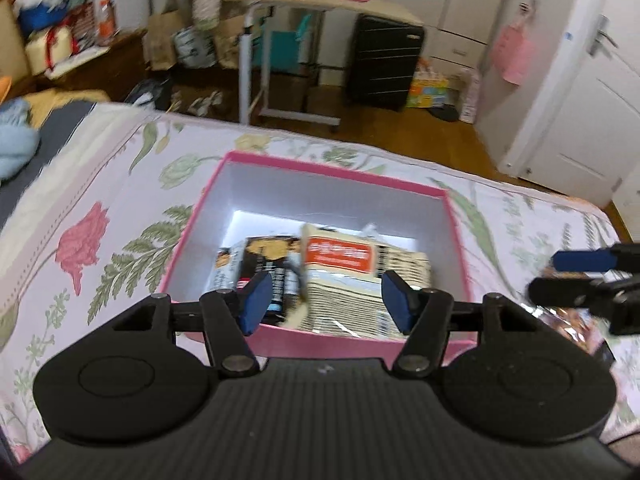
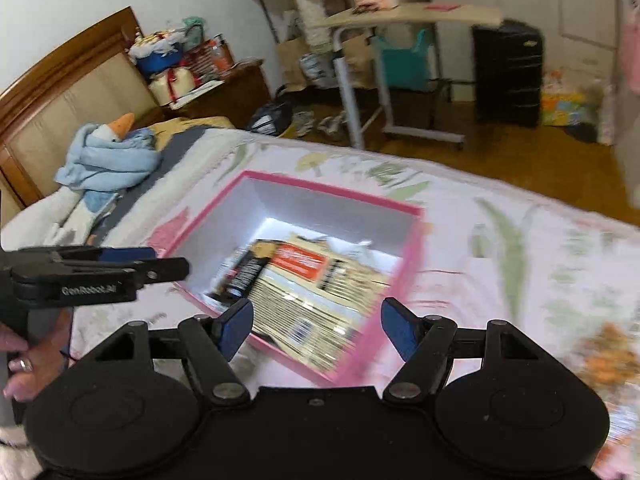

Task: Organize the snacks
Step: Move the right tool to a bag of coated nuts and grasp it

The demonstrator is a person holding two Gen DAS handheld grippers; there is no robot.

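A pink box (image 1: 320,168) with white inner walls sits on the flowered bedspread (image 1: 100,200). Inside it lie a cream striped snack bag (image 1: 344,292) with an orange-red label and, to its left, a dark snack packet (image 1: 268,256). My left gripper (image 1: 326,300) hovers over the box's near edge, open, with nothing between its blue pads. In the right wrist view the same box (image 2: 332,190), cream bag (image 2: 312,292) and dark packet (image 2: 248,272) show. My right gripper (image 2: 316,328) hangs open and empty over the box's near corner. A shiny orange packet (image 2: 612,352) lies blurred on the bedspread to the right.
A person's hand (image 2: 24,364) holds the left gripper (image 2: 168,261) at the left edge. Beyond the bed's far edge stand a rolling desk (image 1: 320,0), a black suitcase (image 1: 384,60) and a cluttered nightstand (image 2: 224,88). A blue cloth-wrapped plush (image 2: 108,156) lies near the headboard.
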